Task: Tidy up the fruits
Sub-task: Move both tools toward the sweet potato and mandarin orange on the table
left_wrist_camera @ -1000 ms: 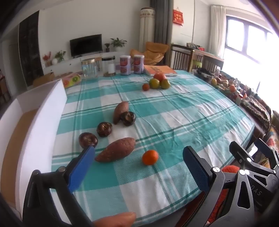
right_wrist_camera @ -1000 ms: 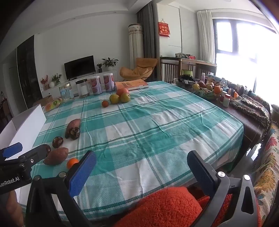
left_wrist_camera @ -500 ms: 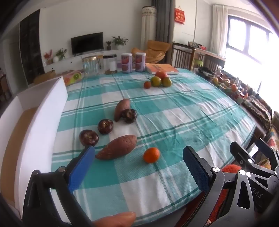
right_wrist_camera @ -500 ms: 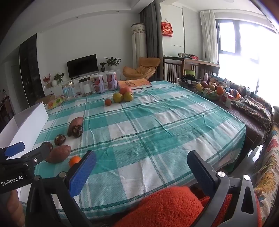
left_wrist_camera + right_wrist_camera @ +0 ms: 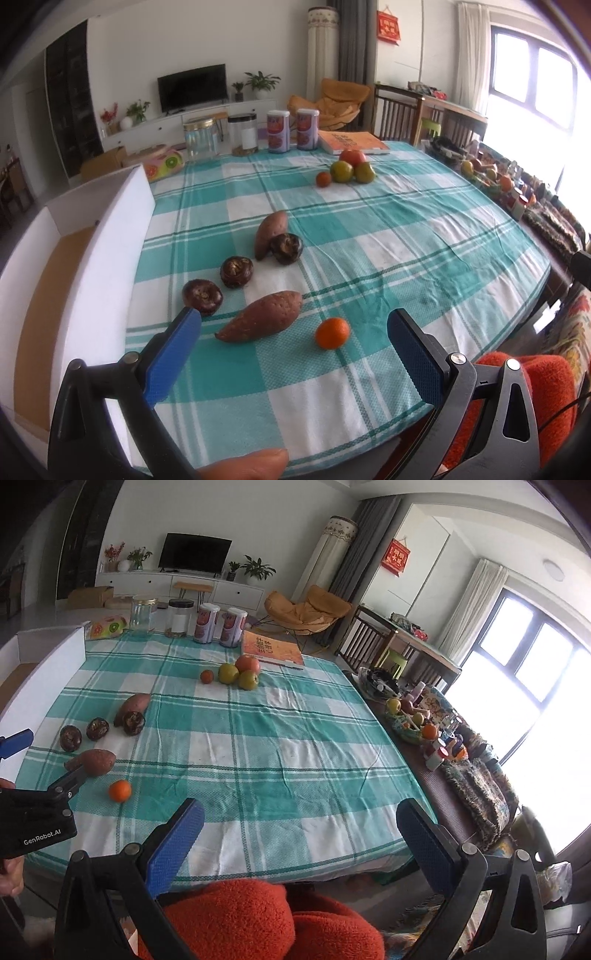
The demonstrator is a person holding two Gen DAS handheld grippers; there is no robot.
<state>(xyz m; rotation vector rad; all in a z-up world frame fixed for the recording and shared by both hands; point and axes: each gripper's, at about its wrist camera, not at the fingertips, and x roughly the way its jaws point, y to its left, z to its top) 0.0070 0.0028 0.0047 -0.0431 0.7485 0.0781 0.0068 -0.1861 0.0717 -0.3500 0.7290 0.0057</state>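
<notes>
On the teal checked tablecloth (image 5: pixel 388 229) lie a small orange (image 5: pixel 332 333), two sweet potatoes (image 5: pixel 260 320) (image 5: pixel 271 233) and three dark round fruits (image 5: pixel 202 297). A cluster of a red, two green and one small orange fruit (image 5: pixel 349 169) sits farther back. My left gripper (image 5: pixel 293 350) is open and empty over the near table edge, just short of the orange and the near sweet potato. My right gripper (image 5: pixel 301 843) is open and empty, off the table's near edge above a red sleeve. The orange also shows in the right wrist view (image 5: pixel 120 790).
A white open box (image 5: pixel 110 236) stands along the table's left side. Jars and cans (image 5: pixel 275 131) and an orange book (image 5: pixel 351 142) line the far edge. A crowded side table with a fruit basket (image 5: pixel 410 716) is to the right.
The left gripper has moved slightly forward toward the near fruits. The right wrist view has risen and tilted, and now looks down on the table from higher up. Both grippers stay open.
</notes>
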